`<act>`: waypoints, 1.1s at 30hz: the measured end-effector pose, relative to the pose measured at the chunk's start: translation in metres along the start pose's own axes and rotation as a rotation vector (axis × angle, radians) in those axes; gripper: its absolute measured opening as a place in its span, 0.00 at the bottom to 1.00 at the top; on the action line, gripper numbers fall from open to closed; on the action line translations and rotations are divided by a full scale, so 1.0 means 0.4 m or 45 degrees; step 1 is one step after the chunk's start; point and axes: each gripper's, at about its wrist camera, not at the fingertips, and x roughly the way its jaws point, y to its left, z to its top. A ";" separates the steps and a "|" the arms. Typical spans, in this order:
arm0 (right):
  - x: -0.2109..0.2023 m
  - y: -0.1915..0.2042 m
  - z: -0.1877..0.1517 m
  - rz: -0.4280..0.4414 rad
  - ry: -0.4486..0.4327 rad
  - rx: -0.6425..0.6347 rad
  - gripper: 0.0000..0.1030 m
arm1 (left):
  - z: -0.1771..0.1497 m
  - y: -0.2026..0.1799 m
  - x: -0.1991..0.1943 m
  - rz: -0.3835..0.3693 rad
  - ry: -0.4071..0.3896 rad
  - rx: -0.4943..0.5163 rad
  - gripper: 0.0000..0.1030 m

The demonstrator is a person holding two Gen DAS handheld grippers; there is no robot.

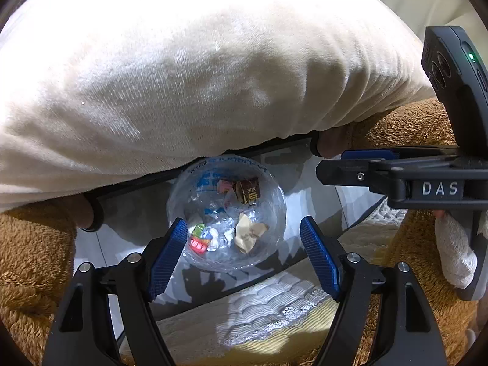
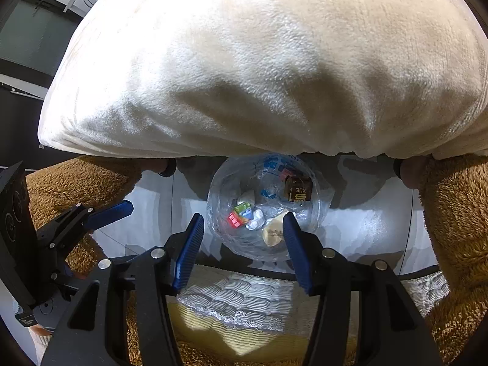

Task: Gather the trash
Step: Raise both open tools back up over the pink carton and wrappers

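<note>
While both my tools (image 1: 244,253) (image 2: 242,244) gape empty, ahead sits a clear bag (image 2: 263,207) holding wrappers (image 2: 241,215), on pale floor (image 2: 366,228).

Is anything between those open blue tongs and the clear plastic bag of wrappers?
No. In the left wrist view, the left tongs look straight into the clear bag on the pale floor.

The left tongs (image 1: 244,256) hang open over a clear plastic bag (image 1: 226,213) that sits on the pale floor (image 1: 308,183), their blue pads (image 1: 169,256) spread to either side of it. Inside the bag lie a brown wrapper (image 1: 247,189), a pink scrap (image 1: 224,185), a red and green wrapper (image 1: 199,238) and a crumpled tan paper (image 1: 248,234). A cream cushion (image 1: 198,70) bulges above the bag. The right tongs (image 1: 341,164) reach in from the right edge, near the cushion's lower edge.
</note>
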 end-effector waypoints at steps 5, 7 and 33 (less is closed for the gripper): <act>-0.041 0.013 -0.008 0.020 -0.077 -0.033 0.52 | -0.005 0.004 -0.043 -0.019 -0.094 0.010 0.73; -0.066 0.020 -0.015 0.047 -0.133 -0.057 0.52 | -0.003 0.008 -0.059 -0.020 -0.132 0.009 0.73; -0.308 0.141 0.202 0.091 -0.665 -0.429 0.52 | 0.206 0.192 -0.316 0.029 -0.609 -0.058 0.73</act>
